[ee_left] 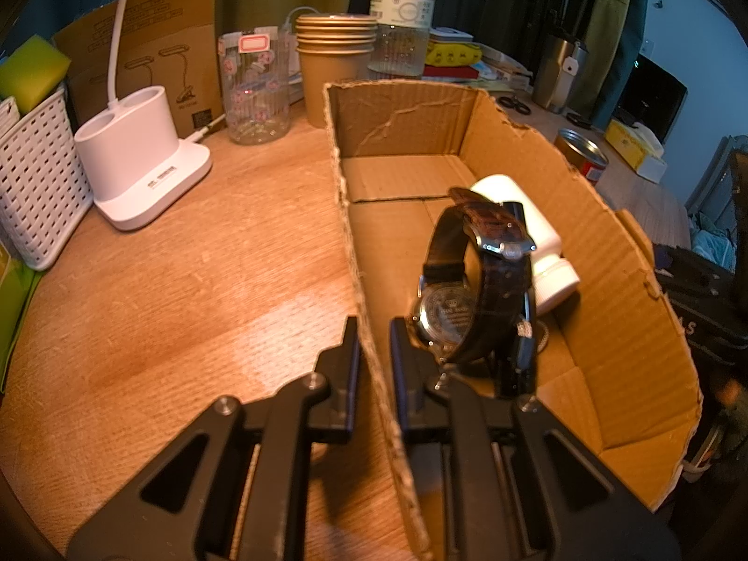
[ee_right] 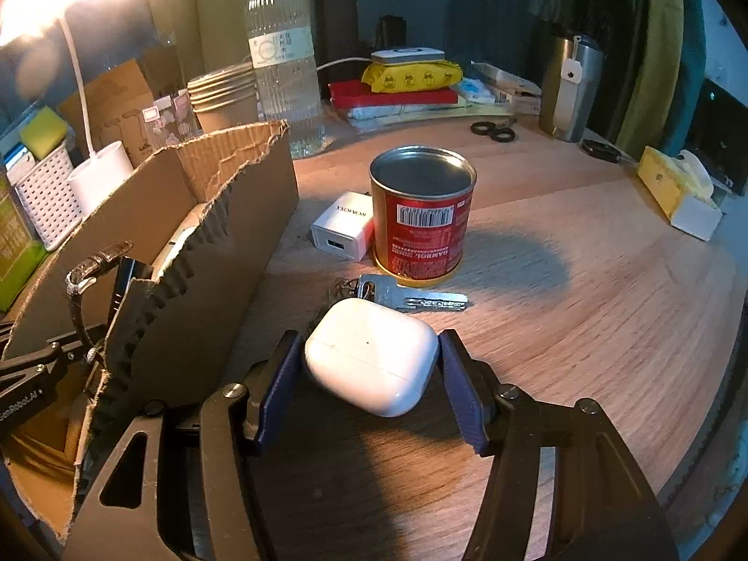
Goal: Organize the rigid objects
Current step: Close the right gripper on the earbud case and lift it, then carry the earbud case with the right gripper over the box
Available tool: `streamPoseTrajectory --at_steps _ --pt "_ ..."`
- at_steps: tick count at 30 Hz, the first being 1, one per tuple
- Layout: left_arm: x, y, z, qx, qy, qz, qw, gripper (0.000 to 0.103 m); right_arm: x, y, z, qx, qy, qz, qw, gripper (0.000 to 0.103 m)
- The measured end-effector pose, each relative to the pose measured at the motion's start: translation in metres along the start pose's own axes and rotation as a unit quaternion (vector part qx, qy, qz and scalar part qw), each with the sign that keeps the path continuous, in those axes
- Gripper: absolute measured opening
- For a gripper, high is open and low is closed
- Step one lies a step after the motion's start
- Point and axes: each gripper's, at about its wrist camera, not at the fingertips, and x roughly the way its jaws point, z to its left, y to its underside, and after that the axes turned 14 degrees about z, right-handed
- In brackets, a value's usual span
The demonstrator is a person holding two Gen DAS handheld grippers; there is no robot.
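An open cardboard box (ee_left: 514,140) stands on the wooden table. My left gripper (ee_left: 374,364) is shut on the box's left wall, one finger on each side of it. Inside the box a dark-strapped wristwatch (ee_left: 486,276) stands on edge just right of that gripper, in front of a white bottle (ee_left: 528,229) lying on its side. In the right wrist view my right gripper (ee_right: 369,364) has its blue pads against both sides of a white earbud case (ee_right: 374,355), beside the box's outer wall (ee_right: 210,257). The watch (ee_right: 89,276) shows over the torn edge.
Beyond the case lie keys (ee_right: 411,299), a red can (ee_right: 423,219) and a white charger (ee_right: 343,229). At the back stand a water bottle (ee_right: 280,61), paper cups (ee_left: 334,70), a steel tumbler (ee_right: 568,89) and a tissue box (ee_right: 678,191). A lamp base (ee_left: 145,159) and white basket (ee_left: 37,187) are left.
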Motion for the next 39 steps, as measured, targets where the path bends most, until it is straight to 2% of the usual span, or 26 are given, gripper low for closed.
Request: streamPoseTrajectory --at_steps 19,28,36,39 --pt "0.0 0.0 0.001 0.0 0.0 0.0 1.0 0.013 -0.032 0.0 -0.002 0.005 -0.007 -0.037 0.999 0.062" --pt "0.0 0.0 0.001 0.0 0.0 0.0 1.0 0.013 -0.026 0.015 -0.017 0.027 -0.012 -0.016 0.999 0.062" --pt "0.0 0.0 0.001 0.0 0.0 0.0 1.0 0.013 -0.032 0.026 -0.033 0.049 -0.056 -0.015 0.997 0.062" --pt "0.0 0.0 0.001 0.0 0.0 0.0 1.0 0.013 -0.031 0.03 -0.032 0.044 -0.041 -0.01 0.998 0.062"
